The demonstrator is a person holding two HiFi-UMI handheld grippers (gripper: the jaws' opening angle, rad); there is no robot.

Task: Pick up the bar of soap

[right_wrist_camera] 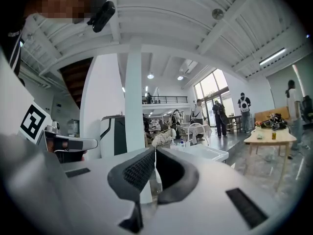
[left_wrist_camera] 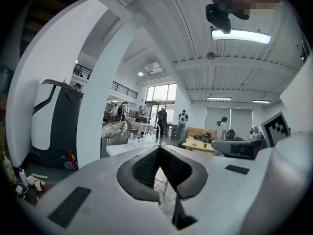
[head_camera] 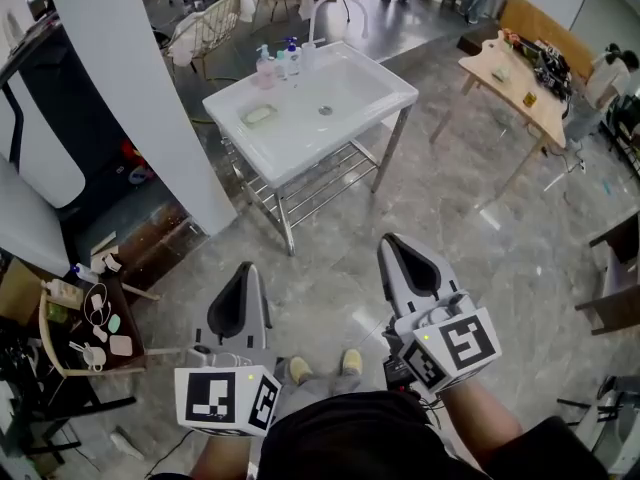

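A pale green bar of soap [head_camera: 260, 115] lies on the left ledge of a white sink [head_camera: 345, 113] that stands on a metal frame across the floor. Several bottles [head_camera: 277, 63] and a curved faucet [head_camera: 334, 10] stand at its back edge. Both grippers are held low and near me, well short of the sink. My left gripper [head_camera: 244, 268] is shut with nothing in it, as is my right gripper [head_camera: 392, 240]. The sink's edge [left_wrist_camera: 122, 149] shows past the shut left gripper [left_wrist_camera: 159, 149]. In the right gripper view the sink [right_wrist_camera: 208, 153] lies beyond the shut right gripper [right_wrist_camera: 155, 151]; the soap cannot be made out in either gripper view.
A broad white pillar [head_camera: 140, 88] rises left of the sink. A wooden table [head_camera: 515, 83] with small items stands at the back right. A low tray stand [head_camera: 85, 338] with cups sits at my left, and dark furniture [head_camera: 615, 288] at the right edge. Grey stone floor [head_camera: 330, 268] lies between me and the sink.
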